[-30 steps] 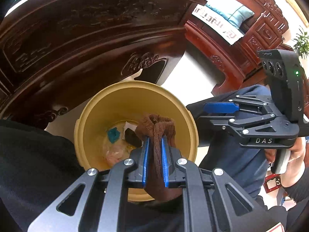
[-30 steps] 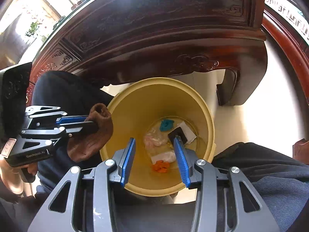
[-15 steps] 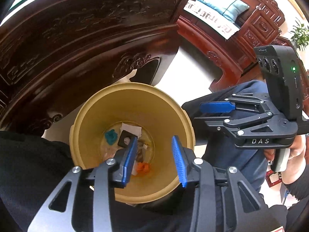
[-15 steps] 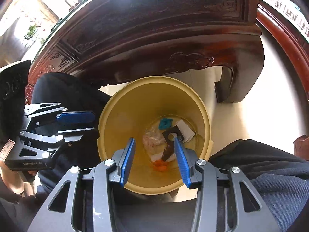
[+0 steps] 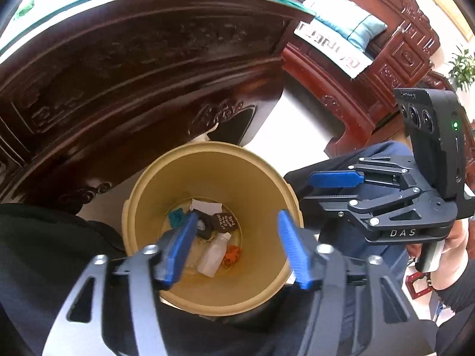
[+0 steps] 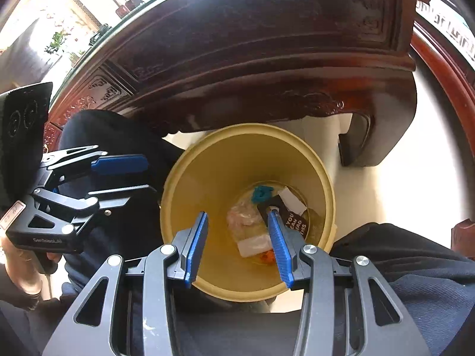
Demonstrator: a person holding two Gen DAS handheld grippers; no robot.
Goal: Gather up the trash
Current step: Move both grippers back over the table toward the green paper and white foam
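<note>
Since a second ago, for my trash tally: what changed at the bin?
The left tongs have just been opening and let go of the brown cloth; nothing is between them now. The cloth isn't clearly visible now. The right tongs stay open and empty over the yellow bin.

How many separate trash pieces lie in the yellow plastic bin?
About 7 on the yellow plastic bin's floor: teal scrap, white paper, black tag, white bottle, orange scrap, clear wrapper, dark ring; others may be hidden.

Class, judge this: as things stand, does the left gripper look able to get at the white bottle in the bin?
Probably yes. The left gripper hangs open and empty right over the bin, and the white bottle lies uncovered on top of the trash. It sits deep at the bottom, though, so the walls may crowd the fingers.
</note>
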